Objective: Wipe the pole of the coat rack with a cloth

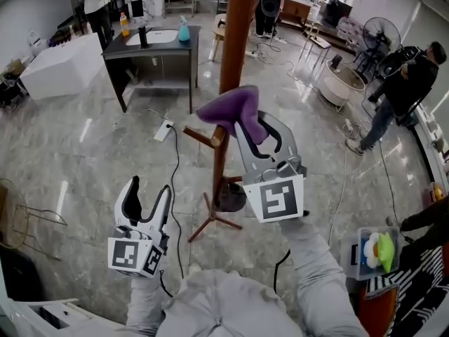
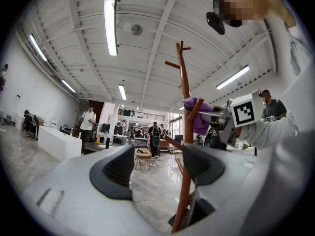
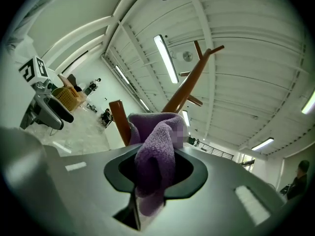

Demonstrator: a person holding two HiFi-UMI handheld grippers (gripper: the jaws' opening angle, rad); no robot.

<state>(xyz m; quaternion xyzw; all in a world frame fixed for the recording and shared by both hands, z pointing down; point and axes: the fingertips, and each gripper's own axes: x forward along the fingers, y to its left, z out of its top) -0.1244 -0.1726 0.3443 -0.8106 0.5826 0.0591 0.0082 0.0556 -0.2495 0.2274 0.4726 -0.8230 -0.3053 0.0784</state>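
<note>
The brown wooden coat rack pole (image 1: 236,41) rises through the middle of the head view, its tripod foot (image 1: 214,220) on the floor. My right gripper (image 1: 247,127) is shut on a purple cloth (image 1: 231,111), and the cloth presses against the pole beside a short peg (image 1: 203,138). In the right gripper view the cloth (image 3: 156,154) bulges from between the jaws, with the pole (image 3: 189,87) behind it. My left gripper (image 1: 146,201) hangs open and empty, low and to the left of the pole. Its own view shows the pole (image 2: 186,132) and the cloth (image 2: 198,116) ahead.
A dark table (image 1: 154,48) with bottles stands behind the rack on the left, a white counter (image 1: 63,65) farther left. A power strip and cable (image 1: 165,129) lie on the marble floor. A person (image 1: 403,90) stands at the right near a fan (image 1: 381,34).
</note>
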